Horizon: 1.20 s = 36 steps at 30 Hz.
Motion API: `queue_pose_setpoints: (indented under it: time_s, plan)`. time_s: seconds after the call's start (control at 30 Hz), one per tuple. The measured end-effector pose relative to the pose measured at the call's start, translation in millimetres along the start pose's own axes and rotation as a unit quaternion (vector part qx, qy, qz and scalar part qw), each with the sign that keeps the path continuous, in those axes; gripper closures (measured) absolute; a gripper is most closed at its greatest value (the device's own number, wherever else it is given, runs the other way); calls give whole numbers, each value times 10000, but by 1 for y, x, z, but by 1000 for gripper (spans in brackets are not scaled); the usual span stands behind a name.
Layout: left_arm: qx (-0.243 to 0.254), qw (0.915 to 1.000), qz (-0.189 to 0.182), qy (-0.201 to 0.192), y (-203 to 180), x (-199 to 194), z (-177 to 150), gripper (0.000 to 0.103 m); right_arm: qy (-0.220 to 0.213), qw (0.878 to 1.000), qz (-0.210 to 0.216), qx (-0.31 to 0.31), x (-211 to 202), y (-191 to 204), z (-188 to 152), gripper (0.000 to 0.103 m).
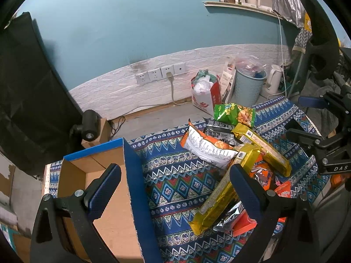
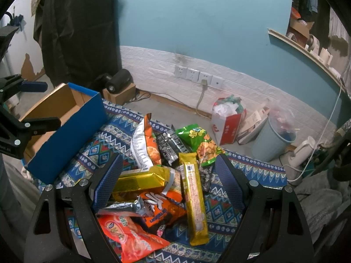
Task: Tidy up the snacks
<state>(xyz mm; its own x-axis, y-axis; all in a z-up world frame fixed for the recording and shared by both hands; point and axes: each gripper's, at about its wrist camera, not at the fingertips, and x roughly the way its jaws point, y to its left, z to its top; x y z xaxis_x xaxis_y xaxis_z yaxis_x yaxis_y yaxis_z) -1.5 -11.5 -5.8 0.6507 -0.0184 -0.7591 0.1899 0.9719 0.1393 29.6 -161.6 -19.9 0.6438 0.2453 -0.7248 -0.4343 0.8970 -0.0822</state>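
Note:
A pile of snack packets lies on the patterned cloth: two long yellow packets, an orange-and-white bag, a green peanut bag, black packets and orange bags. An open blue cardboard box stands left of the pile, empty as far as I see. My left gripper is open, straddling the box's right wall, its right finger by a yellow packet. My right gripper is open above the pile, holding nothing.
A blue waste bin, a red-and-white paper bag and a white kettle stand on the floor beyond the table. A wall socket strip is behind. A black cylinder on a small carton sits by the box.

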Motion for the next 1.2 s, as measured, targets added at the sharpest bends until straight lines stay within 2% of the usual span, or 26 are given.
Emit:
queue_pose_setpoints:
  time_s: [1.2]
  plan:
    - [44, 10000, -41, 36, -3, 2, 1, 3, 20, 10000, 26, -4, 1, 2, -1, 19]
